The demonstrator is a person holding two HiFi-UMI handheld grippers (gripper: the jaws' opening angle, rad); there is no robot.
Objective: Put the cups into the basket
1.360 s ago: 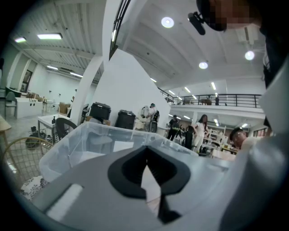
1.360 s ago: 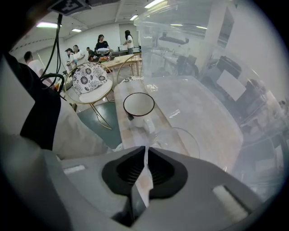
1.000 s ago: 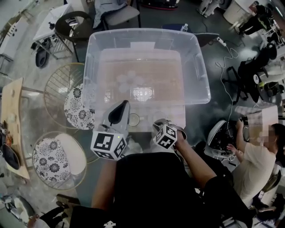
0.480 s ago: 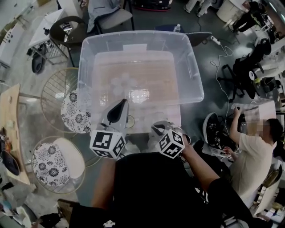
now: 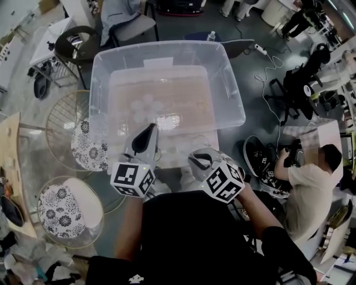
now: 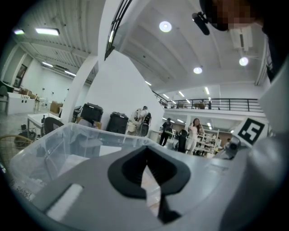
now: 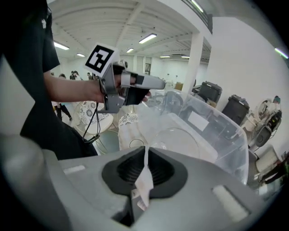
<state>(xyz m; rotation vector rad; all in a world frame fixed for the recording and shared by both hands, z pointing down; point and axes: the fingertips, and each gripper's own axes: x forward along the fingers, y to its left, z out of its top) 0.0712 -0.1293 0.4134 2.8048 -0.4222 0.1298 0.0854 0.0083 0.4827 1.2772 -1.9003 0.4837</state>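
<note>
The basket is a large clear plastic bin (image 5: 233,94) standing on a pale table; it also shows in the left gripper view (image 6: 54,149) and the right gripper view (image 7: 216,131). My right gripper (image 5: 196,158) hangs over the table's near edge, just short of the bin. Its jaws (image 7: 146,155) are shut on the thin wall of a clear plastic cup (image 7: 180,140), which sticks out ahead of them. My left gripper (image 5: 149,129) points at the bin's near wall. Its jaws (image 6: 146,163) are closed to a narrow slit with nothing plainly between them.
Two round wire stools with flowered cushions (image 5: 89,145) (image 5: 64,206) stand left of the table. A person (image 5: 311,183) crouches at the right among bags and cables. Chairs (image 5: 119,16) stand beyond the bin. A faint ring (image 7: 135,143) lies on the table.
My right gripper has risen toward the head camera with the cup, so its marker cube looks larger. My left gripper has shifted only slightly. The bin sits a little further left in view.
</note>
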